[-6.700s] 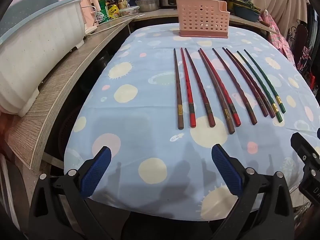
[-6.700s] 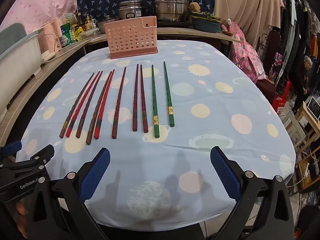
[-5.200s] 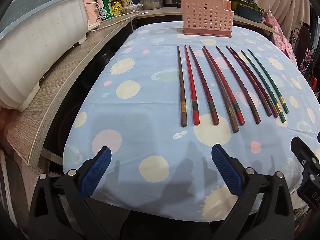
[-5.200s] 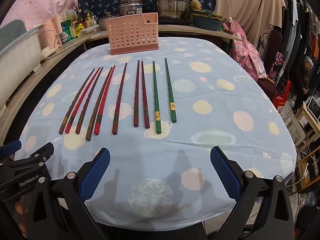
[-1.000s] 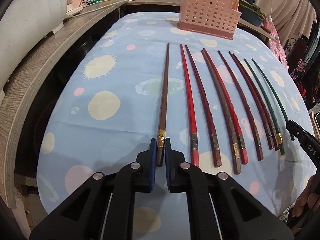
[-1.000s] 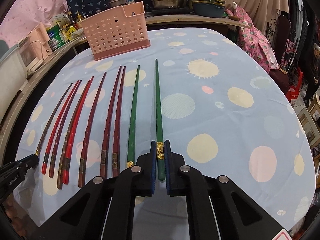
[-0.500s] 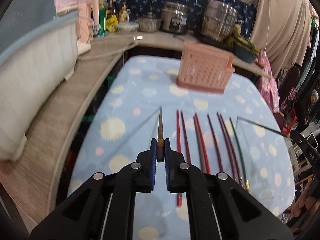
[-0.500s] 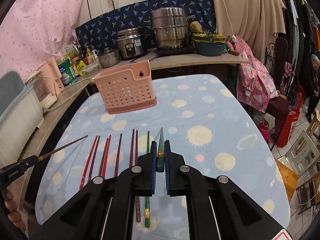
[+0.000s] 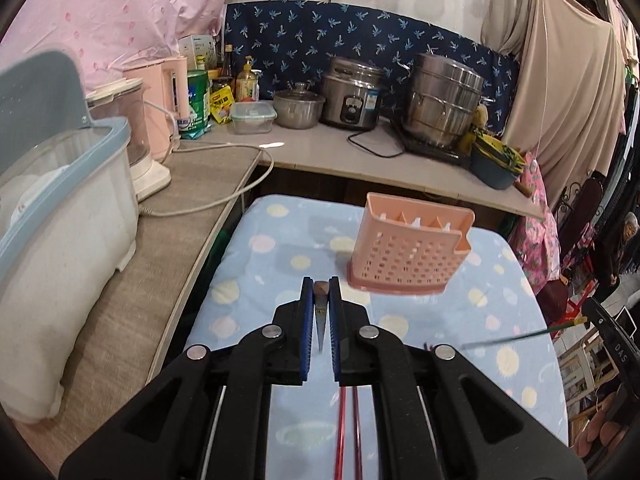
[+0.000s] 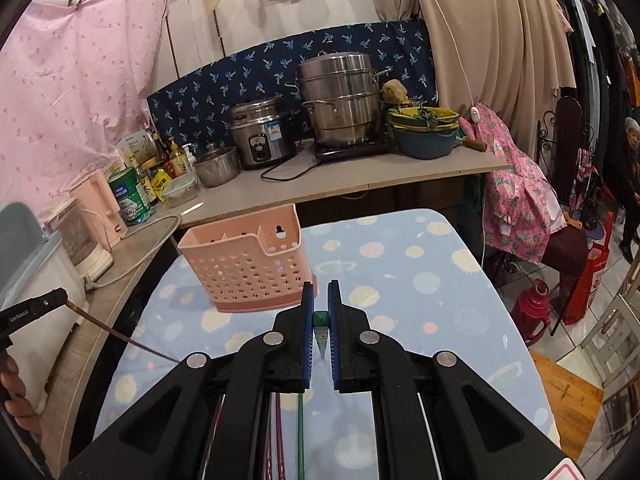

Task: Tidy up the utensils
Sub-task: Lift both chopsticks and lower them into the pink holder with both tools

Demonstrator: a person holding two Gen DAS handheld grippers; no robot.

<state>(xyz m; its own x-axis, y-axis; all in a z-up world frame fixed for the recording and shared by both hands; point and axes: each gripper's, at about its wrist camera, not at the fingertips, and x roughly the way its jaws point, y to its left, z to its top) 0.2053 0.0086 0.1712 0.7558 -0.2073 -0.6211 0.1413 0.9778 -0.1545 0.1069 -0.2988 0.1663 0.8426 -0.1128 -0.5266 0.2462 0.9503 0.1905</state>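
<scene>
Table with blue spotted cloth [image 9: 256, 248]: pink utensil basket [image 9: 412, 258] upright at far end, empty as far as visible. A second ago both chopsticks lay in the row; now both are lifted clear, tips hanging down. Left gripper [image 9: 320, 312] clamped on the brown chopstick [image 9: 320, 290] at its thick end; right gripper [image 10: 320, 320] clamped on the green chopstick [image 10: 321, 318] likewise. Remaining chopsticks [image 9: 346, 432] on cloth below. Likely next: carry to basket, drop in.

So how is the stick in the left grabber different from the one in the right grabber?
The left gripper pinches a brown chopstick; the right gripper pinches a green chopstick. Seen from the opposite gripper's camera, the brown one tips downward, the green one lies nearly level. Both are gripped near the thick end.
</scene>
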